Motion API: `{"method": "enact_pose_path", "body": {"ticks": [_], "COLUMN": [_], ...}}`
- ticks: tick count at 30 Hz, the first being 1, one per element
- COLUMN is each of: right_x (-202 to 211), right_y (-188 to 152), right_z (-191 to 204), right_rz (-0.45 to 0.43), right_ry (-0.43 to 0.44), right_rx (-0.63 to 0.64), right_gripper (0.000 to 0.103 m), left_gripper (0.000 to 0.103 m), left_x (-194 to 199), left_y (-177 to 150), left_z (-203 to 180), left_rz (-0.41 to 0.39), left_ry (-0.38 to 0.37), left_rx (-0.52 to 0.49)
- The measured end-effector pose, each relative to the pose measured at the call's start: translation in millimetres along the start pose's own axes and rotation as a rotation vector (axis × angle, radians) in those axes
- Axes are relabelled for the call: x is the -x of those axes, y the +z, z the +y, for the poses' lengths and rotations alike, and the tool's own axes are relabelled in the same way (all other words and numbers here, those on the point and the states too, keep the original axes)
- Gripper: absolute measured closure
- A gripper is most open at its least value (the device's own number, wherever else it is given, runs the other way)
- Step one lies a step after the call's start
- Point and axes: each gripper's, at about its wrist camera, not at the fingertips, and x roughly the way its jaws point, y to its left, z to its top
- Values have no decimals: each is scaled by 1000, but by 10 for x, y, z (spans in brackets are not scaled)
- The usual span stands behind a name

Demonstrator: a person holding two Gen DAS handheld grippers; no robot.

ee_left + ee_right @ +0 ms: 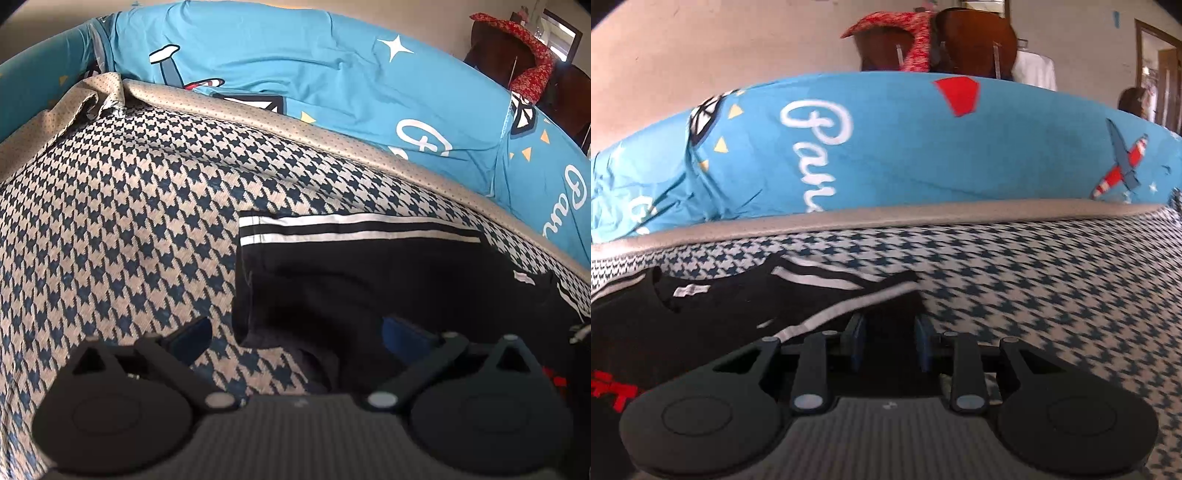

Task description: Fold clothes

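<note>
1. The shirt (388, 280), black with white stripes, lay flat on the houndstooth mat (122, 221), which covered the bed; a blue sheet (295, 59) bunched up beyond the mat's far edge.
2. The left gripper (295, 332) hovered low over the shirt's left edge with its fingers (192, 332) spread wide and released, one over bare mat and the other over black cloth. Nothing sat between them.
3. The right gripper (890, 332) was at the shirt's right edge near a striped sleeve (849, 299). Its fingers (858, 332) stood much closer together, with dark cloth showing in the gap; whether they were pinching that cloth I could not tell.
4. Judged from this, the fold was at its start: each gripper was taking hold of one side of the shirt.
5. The next move probably called for the left fingers to drop onto the hem and clench, then for both grippers to lift together and carry their edges over evenly.
6. Only the right view showed the collar with its label (690, 290) and red lettering (613, 387) on the chest.
7. Only the left view showed the shirt's squared left edge with its double stripe (332, 227), and the mat's rumpled far corner (99, 96).
8. Both views showed a dark wooden chair (975, 40) with red cloth (905, 33) draped on it, well apart from the work.
</note>
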Motion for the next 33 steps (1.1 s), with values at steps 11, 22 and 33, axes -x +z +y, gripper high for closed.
{"method": "enact_pose_path", "body": {"ticks": [11,22,33], "right_x": [-77,413,510], "right_y": [103,-30,-456], "right_z": [151,-343,-131], "right_rz": [-15,77,224], "right_ry": [32,-34,-41], "right_rx": [-7,-93,60], "right_gripper": [72,72,72], "left_gripper": [0,0,0], "left_x": [18,0,-44], "left_y": [14,61,42], "left_z": [-48,53,198], "left_rz": [-3,11,16], "left_ry": [-25,-31,31], "left_rx": [-7,19,-5]}}
